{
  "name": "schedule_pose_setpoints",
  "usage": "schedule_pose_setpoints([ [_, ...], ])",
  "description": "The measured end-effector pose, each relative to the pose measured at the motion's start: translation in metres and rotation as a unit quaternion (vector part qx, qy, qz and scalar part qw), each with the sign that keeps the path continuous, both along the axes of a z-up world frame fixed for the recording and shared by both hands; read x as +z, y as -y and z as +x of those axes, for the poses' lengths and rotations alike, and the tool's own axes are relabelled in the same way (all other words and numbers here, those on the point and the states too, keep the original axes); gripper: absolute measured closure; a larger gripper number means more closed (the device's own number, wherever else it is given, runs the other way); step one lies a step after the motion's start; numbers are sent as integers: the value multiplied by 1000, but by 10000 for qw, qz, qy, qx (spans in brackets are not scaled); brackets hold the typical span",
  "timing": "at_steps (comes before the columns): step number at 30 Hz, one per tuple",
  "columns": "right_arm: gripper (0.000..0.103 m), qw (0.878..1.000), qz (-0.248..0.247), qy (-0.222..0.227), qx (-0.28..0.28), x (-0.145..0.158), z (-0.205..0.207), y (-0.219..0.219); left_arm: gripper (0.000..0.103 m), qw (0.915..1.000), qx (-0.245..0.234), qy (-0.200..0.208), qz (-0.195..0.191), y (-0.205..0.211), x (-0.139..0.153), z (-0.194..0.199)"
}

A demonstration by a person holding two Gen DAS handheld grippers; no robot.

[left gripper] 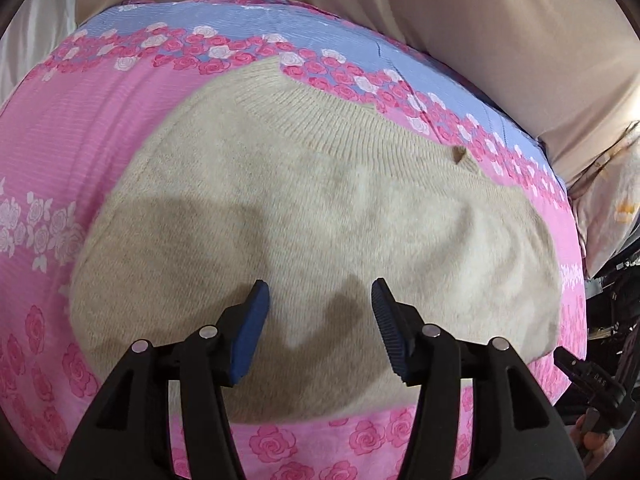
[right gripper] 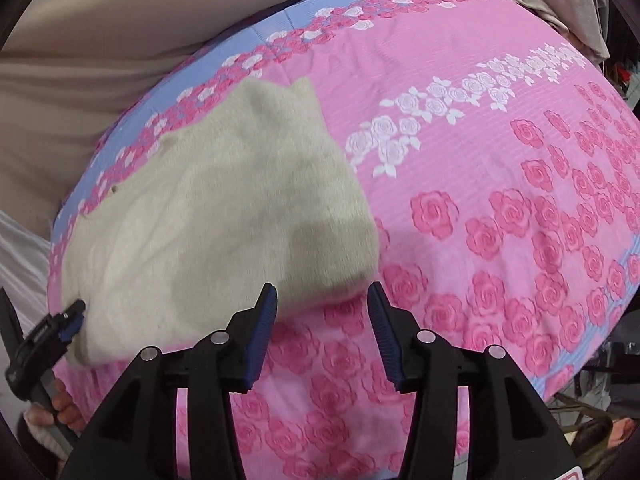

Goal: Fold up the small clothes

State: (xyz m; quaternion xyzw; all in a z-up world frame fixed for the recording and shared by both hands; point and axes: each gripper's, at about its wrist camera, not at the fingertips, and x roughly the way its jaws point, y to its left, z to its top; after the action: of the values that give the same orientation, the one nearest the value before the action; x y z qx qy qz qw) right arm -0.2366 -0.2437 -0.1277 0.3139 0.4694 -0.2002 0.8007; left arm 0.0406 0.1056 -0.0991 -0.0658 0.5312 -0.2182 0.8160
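A cream knitted garment (left gripper: 320, 208) lies folded on a pink rose-print bed cover (left gripper: 80, 128); its ribbed hem faces away. My left gripper (left gripper: 320, 292) is open and empty, hovering just above the garment's near part. In the right wrist view the garment (right gripper: 224, 208) lies left of centre on the cover (right gripper: 480, 160). My right gripper (right gripper: 322, 296) is open and empty, over the garment's near right corner. The left gripper's tip (right gripper: 70, 318) shows at the garment's left edge.
Beige bedding (left gripper: 440, 12) lies beyond the cover. The cover's blue band (left gripper: 280, 24) runs along its far side. Dark clutter (left gripper: 616, 292) stands off the bed's right edge. The right gripper (left gripper: 580, 368) shows at the lower right of the left wrist view.
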Motion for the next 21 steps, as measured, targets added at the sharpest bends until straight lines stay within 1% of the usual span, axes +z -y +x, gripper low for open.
schedule_pose_setpoints([
  [3,55,9999,59,12,119,-5,4,2,51,9997,189,-22,-146,-8,8,-7],
  [5,54,9996,104,38,254,-9,13,4,51,9992,368,47,-179,-14,14,-14],
  [6,53,9994,119,33,333,-11,18,6,49,9988,458,85,-166,-16,17,-17],
  [7,48,9992,129,15,391,-13,23,8,42,9983,556,119,-142,-18,18,-21],
  [8,46,9987,178,29,471,-16,28,10,41,9972,711,183,-109,-20,19,-25],
  [10,46,9972,296,37,686,-21,35,15,40,9955,915,220,-58,-21,19,-31],
  [11,46,9965,350,29,758,-22,35,18,40,9940,1082,158,9,-19,17,-35],
  [13,46,9943,510,182,914,-21,29,23,40,9916,1289,-5,-76,-15,15,-39],
  [14,46,9933,529,230,1006,-21,26,25,40,9906,1361,-38,-147,-12,15,-42],
  [17,43,9906,599,202,1211,-29,17,30,39,9892,1454,-122,-125,3,13,-45],
  [19,43,9886,799,205,1262,-37,15,33,35,9873,1558,-249,-195,10,11,-46],
  [21,39,9872,971,289,1229,-41,16,35,34,9822,1799,-381,-370,6,8,-48],
])
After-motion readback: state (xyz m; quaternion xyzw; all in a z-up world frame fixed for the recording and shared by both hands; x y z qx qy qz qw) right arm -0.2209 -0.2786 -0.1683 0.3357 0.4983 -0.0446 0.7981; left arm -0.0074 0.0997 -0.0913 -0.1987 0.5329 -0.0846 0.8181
